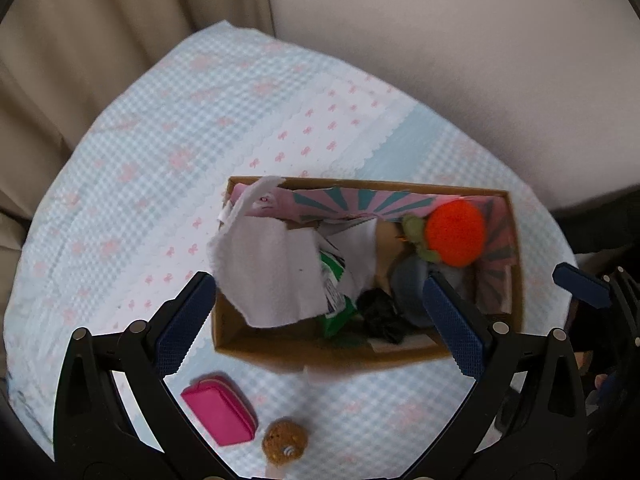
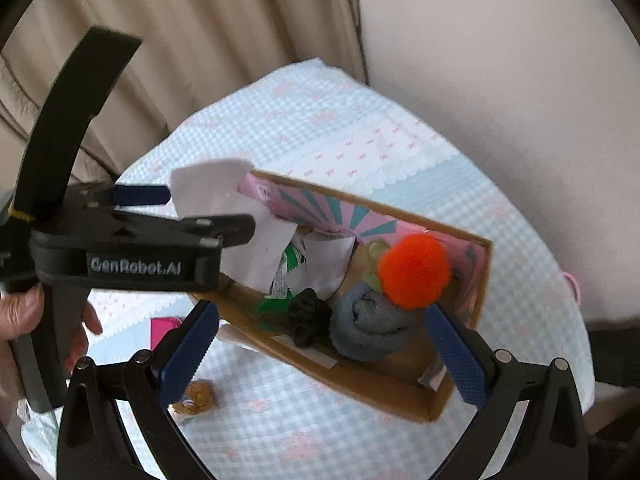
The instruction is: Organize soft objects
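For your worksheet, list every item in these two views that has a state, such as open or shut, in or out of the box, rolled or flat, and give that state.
Left gripper: open, empty.
Right gripper: open, empty.
Cardboard box: open-topped, partly filled.
White cloth: in the box, draped over its rim.
Orange pom-pom: in the box, on top.
Grey sock: rolled, in the box.
Black item: crumpled, in the box.
Pink case: shut, outside the box.
Brown plush ball: outside the box.
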{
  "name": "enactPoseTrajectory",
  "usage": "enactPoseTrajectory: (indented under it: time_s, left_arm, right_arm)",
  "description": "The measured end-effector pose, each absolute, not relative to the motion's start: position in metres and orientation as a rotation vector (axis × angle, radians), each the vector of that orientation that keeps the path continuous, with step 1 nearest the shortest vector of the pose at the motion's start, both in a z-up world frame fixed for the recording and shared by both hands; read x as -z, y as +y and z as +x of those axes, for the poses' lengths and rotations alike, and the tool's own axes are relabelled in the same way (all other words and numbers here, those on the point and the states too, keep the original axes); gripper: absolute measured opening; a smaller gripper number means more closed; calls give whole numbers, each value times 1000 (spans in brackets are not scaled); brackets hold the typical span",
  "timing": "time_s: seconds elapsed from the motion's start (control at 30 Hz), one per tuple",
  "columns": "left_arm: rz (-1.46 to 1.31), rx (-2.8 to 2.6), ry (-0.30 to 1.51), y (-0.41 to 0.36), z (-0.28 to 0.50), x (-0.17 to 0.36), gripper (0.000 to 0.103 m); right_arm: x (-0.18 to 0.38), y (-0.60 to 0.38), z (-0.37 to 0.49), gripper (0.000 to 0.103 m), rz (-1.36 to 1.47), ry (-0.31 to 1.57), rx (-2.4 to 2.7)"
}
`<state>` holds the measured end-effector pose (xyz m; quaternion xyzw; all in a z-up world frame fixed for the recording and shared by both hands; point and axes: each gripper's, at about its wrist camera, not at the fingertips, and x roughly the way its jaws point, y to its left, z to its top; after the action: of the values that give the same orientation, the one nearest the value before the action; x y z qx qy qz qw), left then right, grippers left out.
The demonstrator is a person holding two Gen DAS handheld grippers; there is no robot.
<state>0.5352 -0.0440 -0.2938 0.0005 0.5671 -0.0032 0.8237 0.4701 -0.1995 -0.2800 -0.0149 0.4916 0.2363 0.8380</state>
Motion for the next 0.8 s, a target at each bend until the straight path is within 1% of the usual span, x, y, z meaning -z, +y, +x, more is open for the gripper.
enactPoseTrajectory:
  time_s: [0.27, 0.43, 0.6, 0.8]
  left_arm:
    - [-37, 52, 1093, -37, 478, 222, 103]
    - [-35, 56, 994, -22, 424, 176, 103]
    - [-28, 32, 909, -3, 365, 144, 103]
    - [-45, 27, 853, 19, 305, 128, 103]
  right_arm:
    - [214, -204, 422, 103, 21, 956, -383]
    - [178, -204, 377, 103, 64, 910, -298]
    - [153, -202, 330, 103, 95, 849, -215]
    - [136, -193, 274, 103, 93, 794, -136]
